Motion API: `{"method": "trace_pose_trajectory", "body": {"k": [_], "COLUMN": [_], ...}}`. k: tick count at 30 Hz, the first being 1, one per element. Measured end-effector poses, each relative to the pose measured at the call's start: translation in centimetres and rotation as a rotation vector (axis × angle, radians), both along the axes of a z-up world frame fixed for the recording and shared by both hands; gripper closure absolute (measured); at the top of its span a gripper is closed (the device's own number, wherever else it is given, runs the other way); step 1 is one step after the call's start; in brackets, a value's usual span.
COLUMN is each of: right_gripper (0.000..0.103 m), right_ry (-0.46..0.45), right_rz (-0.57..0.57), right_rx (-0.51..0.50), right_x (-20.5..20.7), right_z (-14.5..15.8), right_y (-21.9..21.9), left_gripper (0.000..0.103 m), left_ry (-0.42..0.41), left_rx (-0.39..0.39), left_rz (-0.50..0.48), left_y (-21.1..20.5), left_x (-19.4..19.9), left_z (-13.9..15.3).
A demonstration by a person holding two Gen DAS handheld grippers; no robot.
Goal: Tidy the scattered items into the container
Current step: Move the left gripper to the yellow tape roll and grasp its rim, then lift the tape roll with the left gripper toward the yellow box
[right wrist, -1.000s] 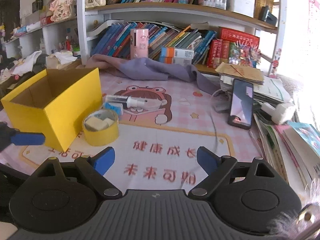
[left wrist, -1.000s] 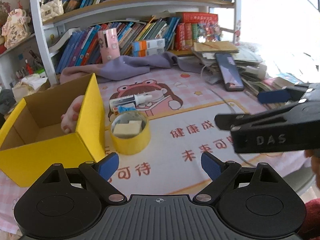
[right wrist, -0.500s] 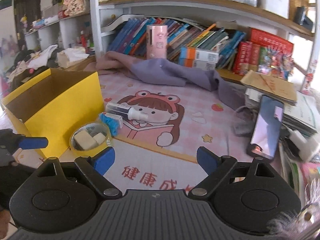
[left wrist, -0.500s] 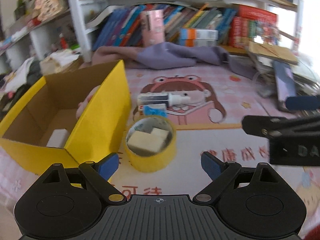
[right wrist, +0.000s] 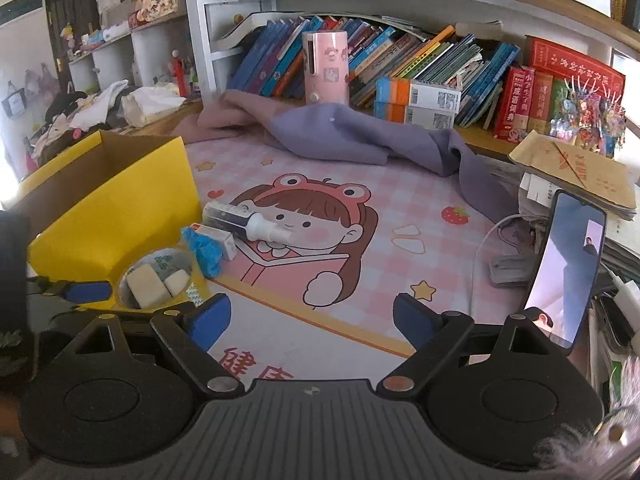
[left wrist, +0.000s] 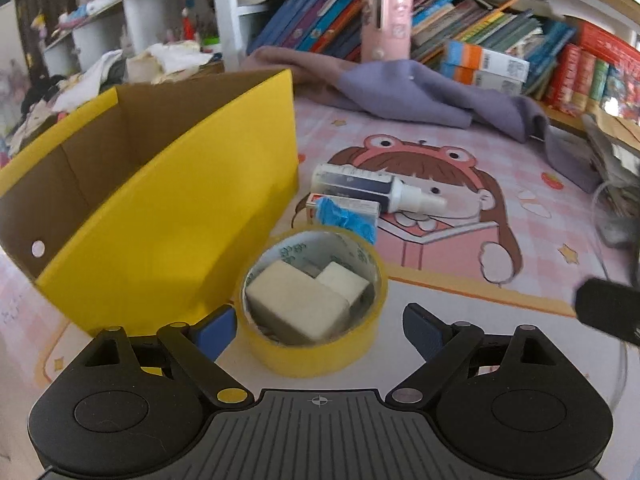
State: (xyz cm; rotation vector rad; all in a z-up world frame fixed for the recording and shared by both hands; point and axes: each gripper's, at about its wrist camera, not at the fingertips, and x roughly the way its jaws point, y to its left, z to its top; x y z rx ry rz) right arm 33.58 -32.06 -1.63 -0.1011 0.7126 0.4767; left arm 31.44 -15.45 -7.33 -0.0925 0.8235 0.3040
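A pink cartoon desk mat (right wrist: 360, 240) covers the table, with a rumpled purple cloth (right wrist: 360, 140) along its back edge under a shelf of slanted books (right wrist: 400, 56); a pink canister (right wrist: 325, 68) stands upright behind the cloth, and a smartphone (right wrist: 568, 264) leans at the right beside a stack of papers. The open yellow cardboard box (left wrist: 180, 208) sits at the left, its near wall running diagonally away from the camera. Just beside that wall lies a roll of yellow tape (left wrist: 314, 304) flat on the mat, hole upward, with two pale erasers (left wrist: 296, 304) resting inside the core. Behind the roll, a spray bottle (left wrist: 376, 192) lies on its side, long axis across the view, nozzle pointing right; a small carton (left wrist: 344, 208) lies parallel in front of it, with a crumpled blue piece (left wrist: 344, 220) against it. The left gripper (left wrist: 316, 328) has its jaws spread wide and holds nothing; the tape roll sits between its blue fingertips (left wrist: 214, 332), close to the left one. The right gripper (right wrist: 310, 320), equally wide and empty, hangs over bare mat, the roll just beyond its left fingertip.
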Motion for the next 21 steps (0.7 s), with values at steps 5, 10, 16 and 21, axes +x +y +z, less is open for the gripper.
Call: {"method": "trace_pose_trajectory", "body": {"k": [5, 10, 16, 21], "right_gripper": [0.014, 0.014, 0.014, 0.014], "right_ry": [0.033, 0.067, 0.128, 0.13], "right_rz": [-0.01, -0.028, 0.004, 0.058], "right_rx": [0.006, 0.004, -0.025, -0.045], "right_x": [0.7, 1.2, 1.4, 0.8], "right_z": [-0.6, -1.2, -2.3, -2.4], "right_y": [-0.8, -1.5, -1.3, -0.6], "left_gripper": [0.01, 0.011, 0.015, 0.015], "left_ry": [0.002, 0.021, 0.03, -0.009], "left_rx": [0.018, 0.037, 0.038, -0.009], "left_rz": [0.03, 0.024, -0.011, -0.042], "left_y": [0.0, -0.2, 0.0, 0.4], "left_x": [1.2, 2.0, 1.9, 0.6], "left_z": [-0.7, -1.1, -1.2, 0.8]}}
